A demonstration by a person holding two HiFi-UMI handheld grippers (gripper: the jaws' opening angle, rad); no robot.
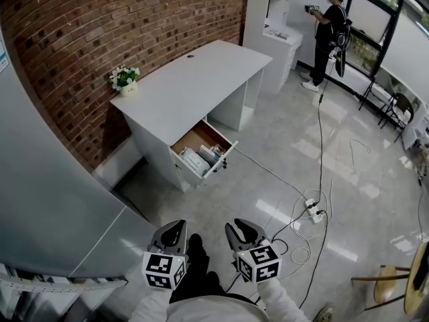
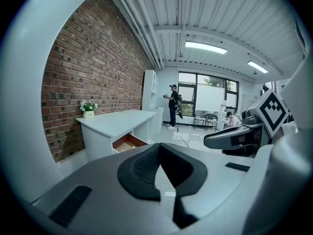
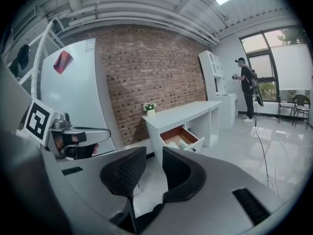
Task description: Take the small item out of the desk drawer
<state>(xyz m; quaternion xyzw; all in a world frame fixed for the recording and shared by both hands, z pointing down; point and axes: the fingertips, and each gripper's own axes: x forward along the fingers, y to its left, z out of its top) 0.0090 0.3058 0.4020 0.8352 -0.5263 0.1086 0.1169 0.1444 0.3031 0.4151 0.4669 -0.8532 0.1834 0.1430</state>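
The desk point(image 1: 194, 72) is set against the brick wall point(image 1: 100, 19), and everything else is placed from it. Its drawer point(image 1: 216, 167) is seen pulled out at the front, on the side below the flower pot point(image 1: 125, 80) that is stood on the desk's far corner by the wall. Several pale packets and papers point(image 1: 200, 158) are seen lying in the drawer, but they are too small and too jumbled for the small item to be singled out; it can only be said that whatever is there is still inside. Both grippers are held well short of the desk, out over the floor in front of the drawer, and their lower bodies are cut off by the frame edge. The left gripper point(image 1: 178, 226) is seen with its pad tips brought together and nothing caught between them. The right gripper point(image 1: 240, 228) is seen with its jaws parted, only floor and the drawer being visible through the gap. To the desk's right, a power strip point(image 1: 313, 210) and loose cables are laid across the floor. Beyond the desk's far end, a person point(image 1: 330, 29) is seen standing by the windows.
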